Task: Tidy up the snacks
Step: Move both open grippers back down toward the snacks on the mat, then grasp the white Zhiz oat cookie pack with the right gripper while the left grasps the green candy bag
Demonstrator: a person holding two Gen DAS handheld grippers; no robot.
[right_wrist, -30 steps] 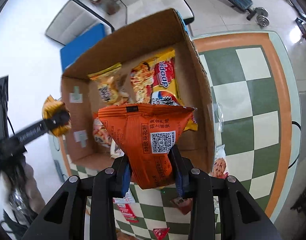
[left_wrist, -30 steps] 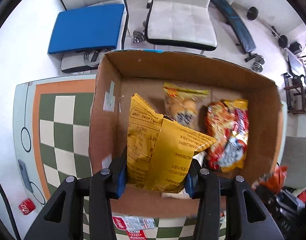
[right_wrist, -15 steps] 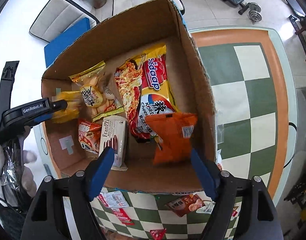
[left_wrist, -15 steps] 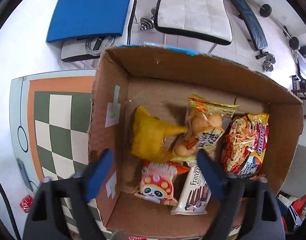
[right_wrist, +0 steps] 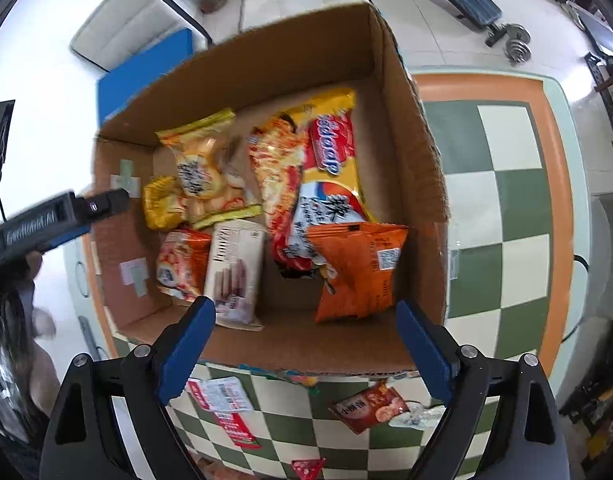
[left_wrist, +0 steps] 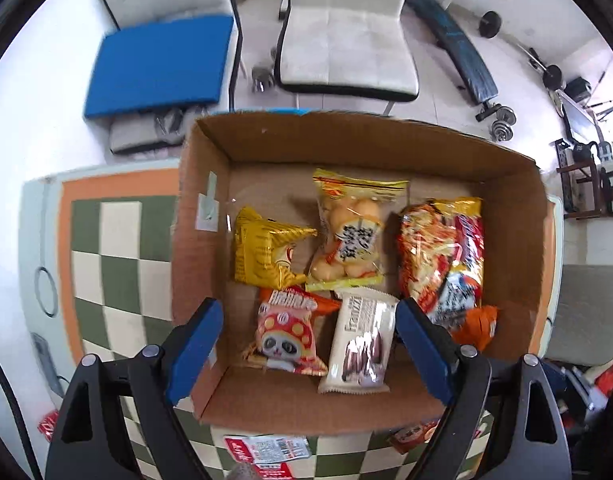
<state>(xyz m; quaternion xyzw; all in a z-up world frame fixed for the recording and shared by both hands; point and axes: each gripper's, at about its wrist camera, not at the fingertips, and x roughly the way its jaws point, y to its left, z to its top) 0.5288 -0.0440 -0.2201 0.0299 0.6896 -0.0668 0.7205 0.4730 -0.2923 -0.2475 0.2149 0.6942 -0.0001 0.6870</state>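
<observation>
Left gripper: The left gripper (left_wrist: 309, 344) hung above the cardboard box (left_wrist: 358, 140), jaws spread wide, nothing between them.
Right gripper: The right gripper (right_wrist: 306, 340) hovered at the near wall of the box; its jaws were opening, with nothing between the pads.
Snack positions: The yellow packet (left_wrist: 262, 254) lay on the box floor beside the bun packet (left_wrist: 352, 232). The orange packet (right_wrist: 356, 270) leaned against the noodle packet (right_wrist: 318, 184) near the right wall. The panda packet (left_wrist: 286, 330) and the wafer packet (left_wrist: 362, 344) lay at the near side.
Step in hand: Release complete for both hands, by judgement; both loads were in the box.
Next move: Probably withdraw upward and reach for the loose packets (right_wrist: 368, 404) on the checkered table (right_wrist: 506, 208) in front of the box. That calls for clearing the near wall first.
Change since earlier frame: One second before, the left gripper clamped the yellow packet and the right gripper clamped the orange packet; both packets have since dropped into the box.
</observation>
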